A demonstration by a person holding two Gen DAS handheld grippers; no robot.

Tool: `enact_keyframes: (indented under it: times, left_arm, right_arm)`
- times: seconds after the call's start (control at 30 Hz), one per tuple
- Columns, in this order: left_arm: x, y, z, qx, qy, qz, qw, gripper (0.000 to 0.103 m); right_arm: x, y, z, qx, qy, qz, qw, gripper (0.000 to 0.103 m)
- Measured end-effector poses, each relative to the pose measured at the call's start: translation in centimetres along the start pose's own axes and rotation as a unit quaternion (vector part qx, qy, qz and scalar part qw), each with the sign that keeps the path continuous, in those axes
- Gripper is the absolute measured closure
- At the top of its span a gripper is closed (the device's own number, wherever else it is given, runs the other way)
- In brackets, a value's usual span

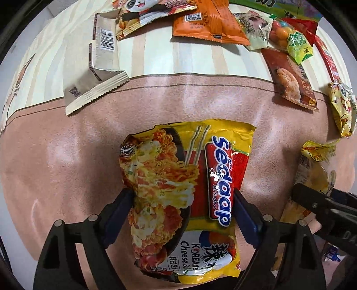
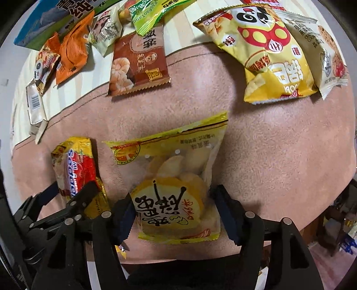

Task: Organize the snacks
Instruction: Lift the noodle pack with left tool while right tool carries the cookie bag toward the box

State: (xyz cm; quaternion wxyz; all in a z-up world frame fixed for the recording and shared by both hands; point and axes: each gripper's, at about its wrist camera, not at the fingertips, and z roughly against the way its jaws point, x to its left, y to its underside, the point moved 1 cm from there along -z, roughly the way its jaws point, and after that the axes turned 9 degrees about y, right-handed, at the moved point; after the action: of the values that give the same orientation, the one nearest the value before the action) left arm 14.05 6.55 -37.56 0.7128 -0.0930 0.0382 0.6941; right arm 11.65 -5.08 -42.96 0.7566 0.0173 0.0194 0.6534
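A yellow and red instant-noodle packet (image 1: 185, 178) lies lengthwise between the blue pads of my left gripper (image 1: 184, 203). The pads press on its two long edges and the packet bulges between them. It also shows at the left of the right wrist view as the noodle packet (image 2: 73, 165), with the left gripper (image 2: 71, 191) around it. My right gripper (image 2: 173, 207) has a yellow packet of round cakes (image 2: 171, 183) between its pads, which touch both side edges. Both packets hang low over the pink plush surface (image 2: 267, 145). One finger (image 1: 312, 198) of the right gripper shows at the right edge.
Other snacks line the far side on a striped cloth (image 1: 178, 60): beige packets (image 1: 100, 55), an orange bag (image 1: 207, 20), a brown packet (image 2: 138, 60), a yellow panda bag (image 2: 267, 51), a cookie packet (image 2: 330, 55) and a blue-green box (image 2: 51, 20).
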Motion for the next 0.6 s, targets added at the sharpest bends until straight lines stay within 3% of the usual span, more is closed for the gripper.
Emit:
enact_keyframes:
  times: [0.07, 0.27, 0.6]
  left_arm:
    - [-0.8, 1.0, 1.0, -0.005, -0.003, 0.0, 1.0, 0.018]
    - [-1.7, 1.8, 3.2, -0.024, -0.016, 0.0, 0.9996, 0.019]
    - [-2.2, 2.1, 9.2, -0.067, -0.016, 0.019, 0.9974, 0.019]
  right_arm:
    - [1.0, 0.7, -0.2, -0.007, 0.009, 0.002, 1.0, 0.034]
    - [2.8, 3.0, -0.2, -0.025, 0.014, 0.0, 1.0, 0.053]
    - [5.6, 4.1, 2.5, -0.044, -0.039, 0.033, 0.998, 0.062]
